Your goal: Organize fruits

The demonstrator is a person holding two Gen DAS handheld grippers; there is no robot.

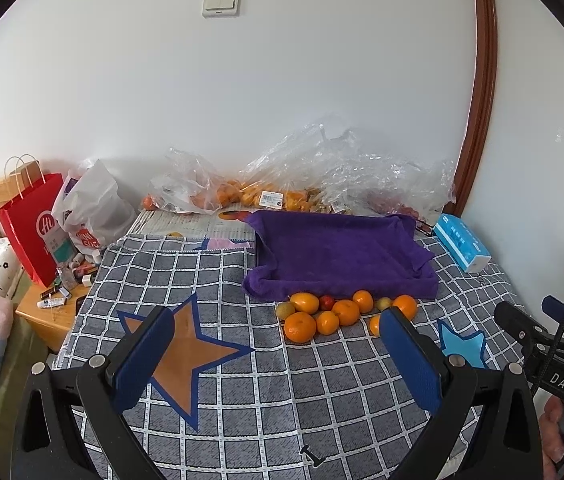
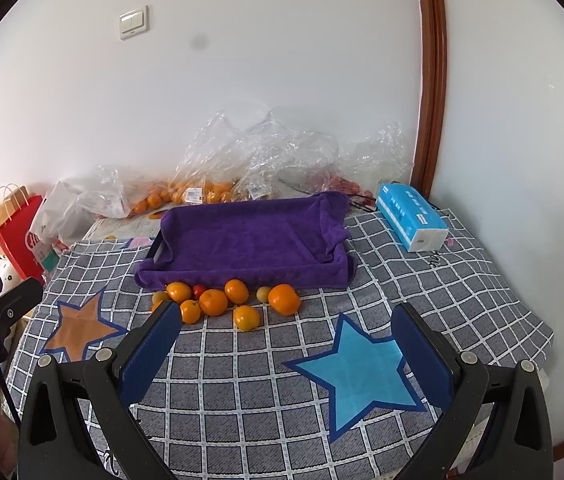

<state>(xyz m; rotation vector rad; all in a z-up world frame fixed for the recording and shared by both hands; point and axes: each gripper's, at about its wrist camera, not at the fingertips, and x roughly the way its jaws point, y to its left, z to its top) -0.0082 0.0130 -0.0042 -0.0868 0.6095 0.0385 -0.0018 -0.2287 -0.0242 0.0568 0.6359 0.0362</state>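
Several oranges (image 1: 345, 312) (image 2: 214, 302), a small red fruit (image 1: 326, 302) (image 2: 198, 290) and two small yellow-green fruits (image 1: 285, 309) (image 2: 263, 293) lie in a loose cluster on the checked cloth, just in front of a tray lined with a purple towel (image 1: 337, 256) (image 2: 250, 240). Nothing lies in the tray. My left gripper (image 1: 278, 356) is open and empty, hovering in front of the cluster. My right gripper (image 2: 285, 356) is open and empty, hovering in front of and right of the cluster.
Clear plastic bags with more oranges (image 1: 238, 192) (image 2: 186, 192) lie against the wall behind the tray. A blue tissue pack (image 1: 461, 246) (image 2: 411, 216) lies right of the tray. A red paper bag (image 1: 32, 228) and a white bag (image 1: 90, 208) stand at the left.
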